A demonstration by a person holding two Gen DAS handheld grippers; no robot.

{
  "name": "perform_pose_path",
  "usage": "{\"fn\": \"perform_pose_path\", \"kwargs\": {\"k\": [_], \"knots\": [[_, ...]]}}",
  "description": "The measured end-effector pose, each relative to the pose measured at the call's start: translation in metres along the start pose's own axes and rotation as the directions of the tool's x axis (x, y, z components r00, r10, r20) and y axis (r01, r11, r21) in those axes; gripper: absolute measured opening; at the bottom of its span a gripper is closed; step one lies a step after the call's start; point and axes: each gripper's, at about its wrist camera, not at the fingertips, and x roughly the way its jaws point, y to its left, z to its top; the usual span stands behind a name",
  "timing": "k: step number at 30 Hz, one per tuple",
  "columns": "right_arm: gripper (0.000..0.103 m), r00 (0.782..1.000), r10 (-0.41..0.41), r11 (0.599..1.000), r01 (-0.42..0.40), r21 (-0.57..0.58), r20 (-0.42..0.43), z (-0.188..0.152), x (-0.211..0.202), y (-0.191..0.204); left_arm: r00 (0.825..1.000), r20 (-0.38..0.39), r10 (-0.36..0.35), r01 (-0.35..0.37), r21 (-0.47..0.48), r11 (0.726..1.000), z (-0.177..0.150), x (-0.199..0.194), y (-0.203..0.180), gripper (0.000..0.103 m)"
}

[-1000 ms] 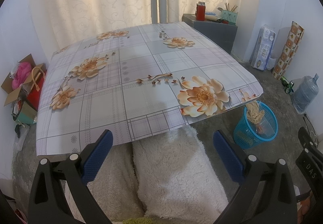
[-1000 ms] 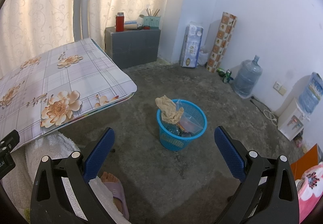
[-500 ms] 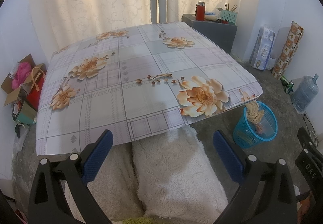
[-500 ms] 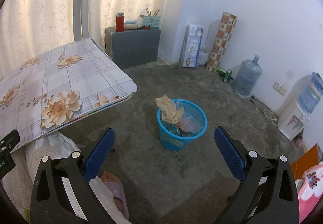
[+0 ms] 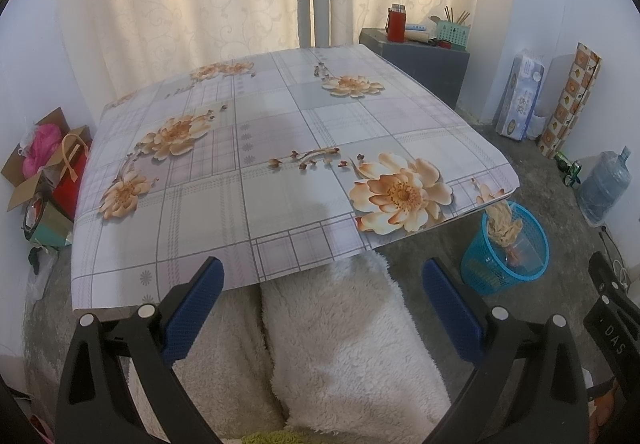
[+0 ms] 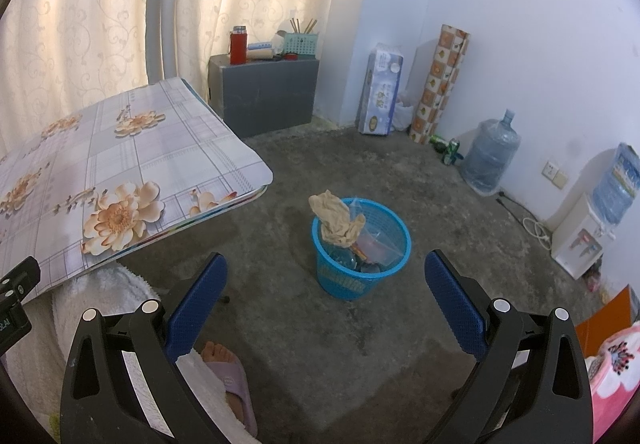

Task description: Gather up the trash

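A blue mesh trash basket (image 6: 362, 256) stands on the concrete floor right of the table, seen also as the basket (image 5: 506, 250) in the left wrist view. A crumpled tan paper wad (image 6: 336, 218) sticks out of it beside clear plastic wrappers (image 6: 374, 244). My right gripper (image 6: 326, 296) is open, held above the floor just short of the basket, nothing between its fingers. My left gripper (image 5: 322, 302) is open and empty, over a person's fluffy white lap at the near edge of the flower-print table (image 5: 280, 148). No loose trash shows on the tabletop.
A person's foot in a purple slipper (image 6: 234, 380) rests on the floor near my right gripper. A grey cabinet (image 6: 266, 94) with a red flask, water jugs (image 6: 490, 156), a dispenser (image 6: 580, 240) and rolls line the walls. Boxes and bags (image 5: 44, 172) sit left of the table.
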Motion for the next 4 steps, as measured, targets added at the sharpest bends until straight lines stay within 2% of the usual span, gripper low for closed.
{"fn": "perform_pose_path", "kwargs": {"k": [4], "knots": [[0.095,1.0,-0.001,1.0,0.001,0.001,0.0,0.0,-0.0001,0.0003,1.0,0.001,0.001,-0.001,-0.001,1.0,0.0009,0.0007,0.001,0.097]]}}
